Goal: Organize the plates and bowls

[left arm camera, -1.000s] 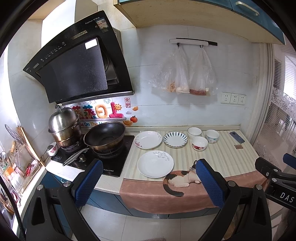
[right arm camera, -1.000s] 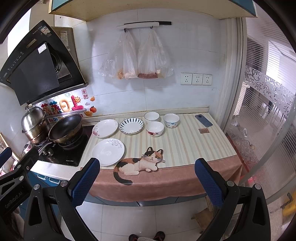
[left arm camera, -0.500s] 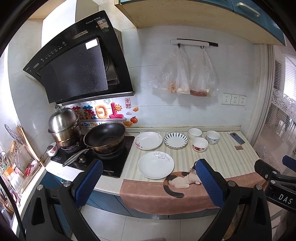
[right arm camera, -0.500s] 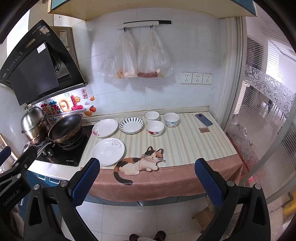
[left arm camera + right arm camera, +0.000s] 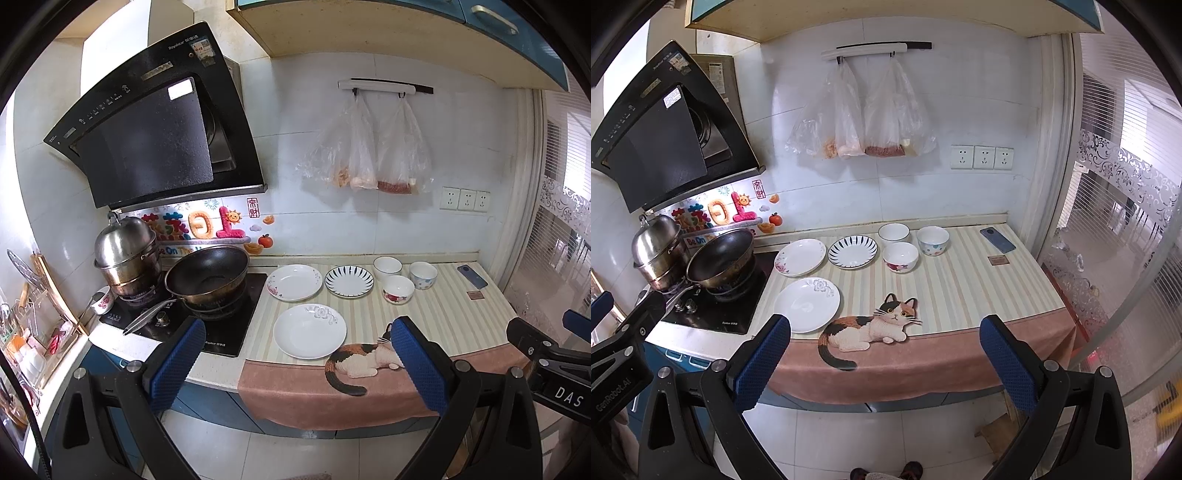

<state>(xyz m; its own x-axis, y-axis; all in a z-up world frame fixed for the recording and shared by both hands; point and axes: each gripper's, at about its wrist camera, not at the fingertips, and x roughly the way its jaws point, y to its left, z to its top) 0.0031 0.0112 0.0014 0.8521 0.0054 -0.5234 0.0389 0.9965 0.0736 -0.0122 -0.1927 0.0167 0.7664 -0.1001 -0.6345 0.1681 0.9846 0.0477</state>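
The range hood (image 5: 155,122) hangs over the stove end of the counter (image 5: 979,291), and its face reads "Royalstar". Below it the stove (image 5: 221,332) carries a black wok (image 5: 207,273) and a steel steamer pot (image 5: 125,254).

Since a second ago almost nothing has shifted: both views have crept only slightly, and every dish lies where it lay. By my reading the task has not begun, and the grippers are merely being brought up to the counter.

The left gripper (image 5: 295,365) and the right gripper (image 5: 886,363) both hang out past the front edge, jaws spread wide and empty.

The plates sit toward the stove end: a white plate with a grey flower (image 5: 807,304) near the front edge, a floral-rimmed plate (image 5: 800,256) behind it, and a blue-striped plate (image 5: 852,252) just beside that. Three bowls cluster near the back edge: a plain white bowl (image 5: 894,233), a dotted bowl (image 5: 932,240) and a red-flowered bowl (image 5: 900,256), close together though I cannot tell if they touch.

A phone (image 5: 997,239) lies toward the back far corner. The wall sticker (image 5: 255,207) is too small to read. The other gripper's body reads "DAS" in the left view and "GenRobot.AI" in the right.
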